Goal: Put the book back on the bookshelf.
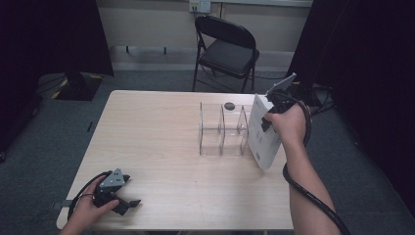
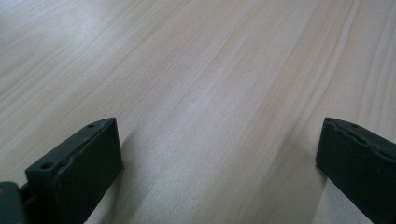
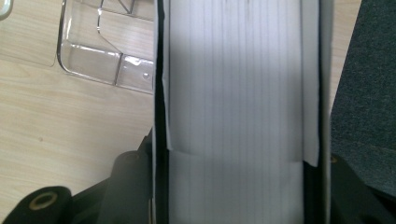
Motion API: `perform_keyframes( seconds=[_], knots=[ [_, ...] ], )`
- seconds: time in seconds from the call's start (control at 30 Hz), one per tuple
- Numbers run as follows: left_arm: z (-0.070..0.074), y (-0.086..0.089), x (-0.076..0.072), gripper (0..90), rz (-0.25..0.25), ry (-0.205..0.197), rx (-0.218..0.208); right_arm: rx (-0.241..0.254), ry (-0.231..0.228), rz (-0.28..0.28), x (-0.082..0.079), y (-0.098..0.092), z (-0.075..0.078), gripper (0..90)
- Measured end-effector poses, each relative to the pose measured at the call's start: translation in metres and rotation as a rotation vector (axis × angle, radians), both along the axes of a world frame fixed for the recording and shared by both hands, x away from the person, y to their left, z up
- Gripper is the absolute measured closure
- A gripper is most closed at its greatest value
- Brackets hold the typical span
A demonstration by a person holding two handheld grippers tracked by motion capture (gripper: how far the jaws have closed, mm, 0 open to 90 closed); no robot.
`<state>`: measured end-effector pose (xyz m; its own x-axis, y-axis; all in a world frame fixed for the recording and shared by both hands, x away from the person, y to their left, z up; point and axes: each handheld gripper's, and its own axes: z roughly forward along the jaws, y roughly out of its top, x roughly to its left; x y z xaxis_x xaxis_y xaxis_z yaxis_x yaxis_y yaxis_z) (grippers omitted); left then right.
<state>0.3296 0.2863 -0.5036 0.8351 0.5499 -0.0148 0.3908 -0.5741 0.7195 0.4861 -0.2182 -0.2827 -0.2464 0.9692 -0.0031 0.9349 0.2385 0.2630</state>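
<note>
My right gripper (image 1: 265,121) is shut on a thick white book (image 1: 262,142), gripping it across its thickness. The book stands tilted at the table's right edge, just right of a clear plastic divider rack (image 1: 220,129), with its lower corner down near the tabletop. In the right gripper view the book's page edge (image 3: 233,84) runs up between the black jaws of the right gripper (image 3: 236,161), with the rack (image 3: 93,60) at the upper left. At the front left corner my left gripper (image 1: 131,191) rests on the wooden table (image 1: 161,147), open; nothing lies between the jaws of the left gripper (image 2: 219,158).
A small dark round object (image 1: 229,105) lies on the table behind the rack. A black folding chair (image 1: 227,49) stands beyond the far edge. Grey carpet (image 3: 369,70) lies right of the table. Bare wood spans the table's middle and left.
</note>
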Motion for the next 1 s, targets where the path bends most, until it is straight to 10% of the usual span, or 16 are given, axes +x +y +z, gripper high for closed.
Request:
perform_keyframes(
  seconds=[1.0],
  knots=[
    [0.0,0.0,0.0,0.0,0.0,0.0,-0.002,-0.008,-0.032,-0.032,0.022,0.011,-0.018,52.7]
  ],
)
